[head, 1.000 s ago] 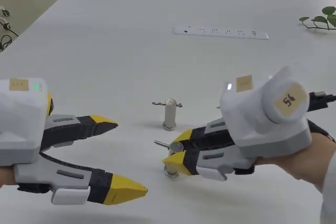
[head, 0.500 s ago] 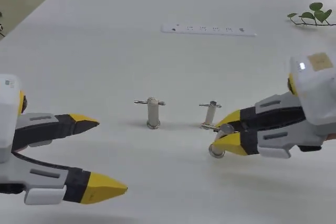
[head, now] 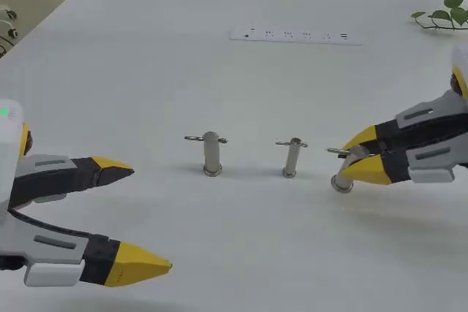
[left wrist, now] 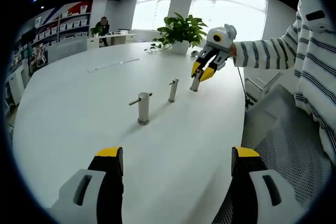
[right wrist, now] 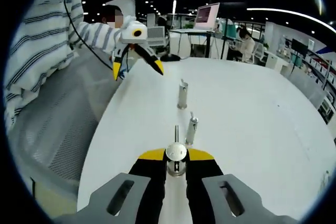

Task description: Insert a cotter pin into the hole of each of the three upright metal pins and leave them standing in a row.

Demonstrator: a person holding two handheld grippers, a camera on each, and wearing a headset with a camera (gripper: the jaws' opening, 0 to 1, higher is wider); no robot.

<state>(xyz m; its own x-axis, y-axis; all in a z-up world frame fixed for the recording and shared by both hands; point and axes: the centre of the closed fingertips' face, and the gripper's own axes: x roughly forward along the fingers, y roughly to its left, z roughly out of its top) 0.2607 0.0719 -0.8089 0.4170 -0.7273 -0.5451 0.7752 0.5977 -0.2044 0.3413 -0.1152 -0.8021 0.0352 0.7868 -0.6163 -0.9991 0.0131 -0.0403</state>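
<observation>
Two metal pins stand upright on the white table, each with a cotter pin through its top: a thicker one (head: 211, 153) on the left and a thinner one (head: 292, 157) to its right. My right gripper (head: 356, 160) is shut on a third metal pin (head: 344, 179), also carrying a cotter pin, just right of the thinner one, its base at the table. In the right gripper view that third pin (right wrist: 176, 159) sits between the jaws, with the other two in line beyond. My left gripper (head: 128, 217) is open and holds nothing, at the near left.
A white power strip (head: 295, 36) lies far back on the table. A potted plant (head: 442, 20) sits at the far right. A person's striped sleeve (left wrist: 273, 51) is behind the right gripper (left wrist: 205, 66). Other people sit at desks in the background.
My right gripper has carried the third pin rightward, from in front of the thick pin to the right end of the row. The left gripper has stayed open at the near left.
</observation>
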